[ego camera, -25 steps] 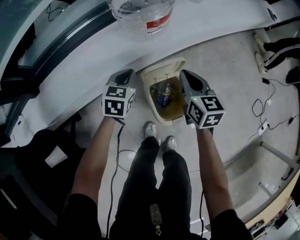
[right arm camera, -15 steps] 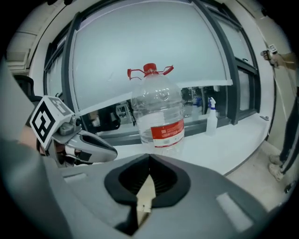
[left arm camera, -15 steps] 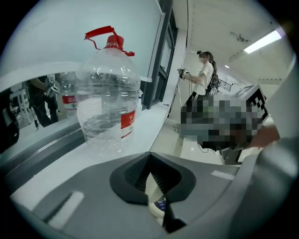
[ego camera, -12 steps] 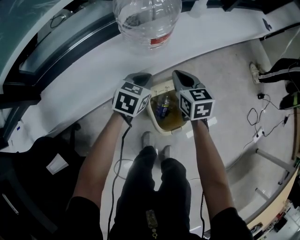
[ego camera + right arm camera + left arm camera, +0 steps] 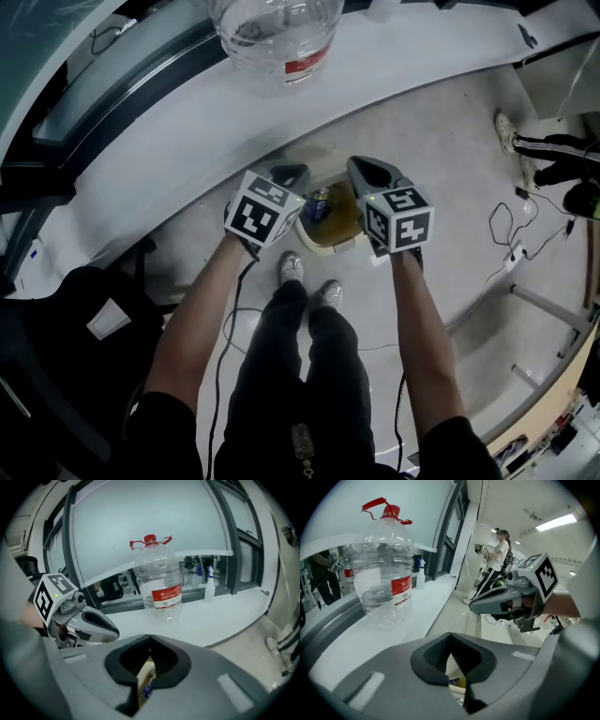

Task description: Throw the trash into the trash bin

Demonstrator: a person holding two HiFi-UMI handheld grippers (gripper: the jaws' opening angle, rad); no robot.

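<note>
Head view: looking steeply down, a beige trash bin (image 5: 325, 246) stands on the floor below a white counter (image 5: 159, 141), just ahead of the person's shoes (image 5: 292, 268). A small plastic bottle (image 5: 320, 201) lies inside the bin. The left gripper (image 5: 292, 174) and right gripper (image 5: 366, 171) hang over the bin's two sides.

Left gripper view: its jaws are pressed together on nothing. A big clear water jug (image 5: 384, 573) stands on the counter.

Right gripper view: these jaws also meet, empty, with the bin and bottle glimpsed beneath them.

Cream trash bin (image 5: 325, 247), red-capped clear water jug (image 5: 384, 569)
</note>
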